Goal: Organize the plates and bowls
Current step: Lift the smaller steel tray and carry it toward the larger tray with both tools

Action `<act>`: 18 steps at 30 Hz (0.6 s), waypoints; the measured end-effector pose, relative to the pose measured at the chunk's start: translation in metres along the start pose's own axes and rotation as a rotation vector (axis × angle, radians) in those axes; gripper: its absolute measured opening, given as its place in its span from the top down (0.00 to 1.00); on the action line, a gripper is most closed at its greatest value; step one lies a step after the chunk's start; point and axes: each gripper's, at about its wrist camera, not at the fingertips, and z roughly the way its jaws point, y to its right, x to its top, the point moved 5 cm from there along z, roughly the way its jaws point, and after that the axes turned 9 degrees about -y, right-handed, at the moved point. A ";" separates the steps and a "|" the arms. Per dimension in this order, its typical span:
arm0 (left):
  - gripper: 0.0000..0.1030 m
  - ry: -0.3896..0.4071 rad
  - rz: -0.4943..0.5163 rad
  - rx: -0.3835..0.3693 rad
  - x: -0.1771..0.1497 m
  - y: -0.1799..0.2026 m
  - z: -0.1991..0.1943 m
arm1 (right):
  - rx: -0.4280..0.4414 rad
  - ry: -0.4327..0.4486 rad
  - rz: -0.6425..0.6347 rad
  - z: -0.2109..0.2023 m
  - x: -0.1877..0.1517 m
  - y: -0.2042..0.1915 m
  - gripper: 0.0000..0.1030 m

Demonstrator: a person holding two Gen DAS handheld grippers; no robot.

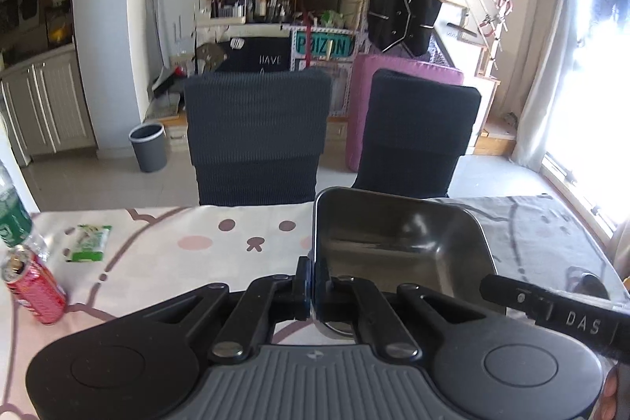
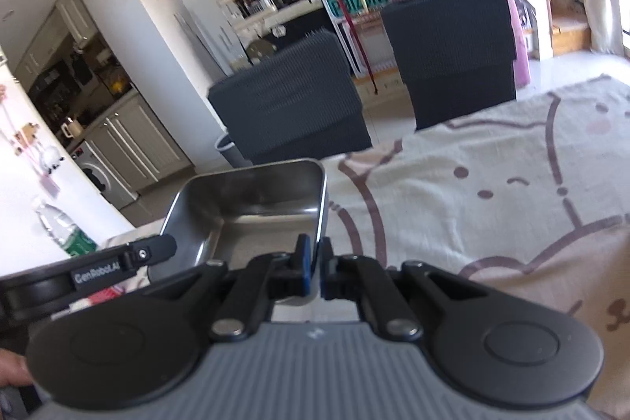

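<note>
- the steel tray (image 1: 401, 243), a square, deep-walled metal dish with rounded corners, is held between both claws, apparently clear of the table (image 1: 157, 262), tilted slightly; it sits in front of the two dark chairs (image 1: 256, 136) on the far side
- the left gripper (image 1: 315, 286) is pinched fully closed on the tray's left wall, one pad inside and one outside; the right gripper (image 2: 314, 264) is likewise clamped tight on the right wall, the thin rim caught between its blue-edged pads (image 2: 302, 262); each claw shows in the other's view as a black finger at the opposite side
- each grip is a narrow bite on smooth, thin sheet metal near one corner; my judgement is that the tray could pivot or slip out if the two hands drift apart, twist unevenly or tilt it further; a jerk would do the same
- no other plate, bowl or stack is visible, so i cannot tell where the tray is meant to go
- outward on the cartoon-print tablecloth (image 2: 492, 191), at the left edge, stand a red can (image 1: 35, 298), a water bottle with a green label (image 1: 12, 215) and a green packet (image 1: 88, 243); a swing of the tray leftward could knock the can or bottle over
- a grey bin (image 1: 147, 146) stands on the floor beyond the table, well apart
</note>
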 end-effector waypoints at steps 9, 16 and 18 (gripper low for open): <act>0.99 0.030 -0.017 0.007 -0.033 -0.005 -0.069 | 0.063 0.008 -0.021 -0.058 -0.028 -0.015 0.95; 0.99 0.030 -0.055 0.032 -0.073 -0.024 -0.106 | 0.110 -0.011 -0.050 -0.073 -0.061 -0.031 0.94; 0.99 0.026 -0.067 0.036 -0.084 -0.032 -0.114 | 0.120 -0.021 -0.053 -0.076 -0.068 -0.036 0.94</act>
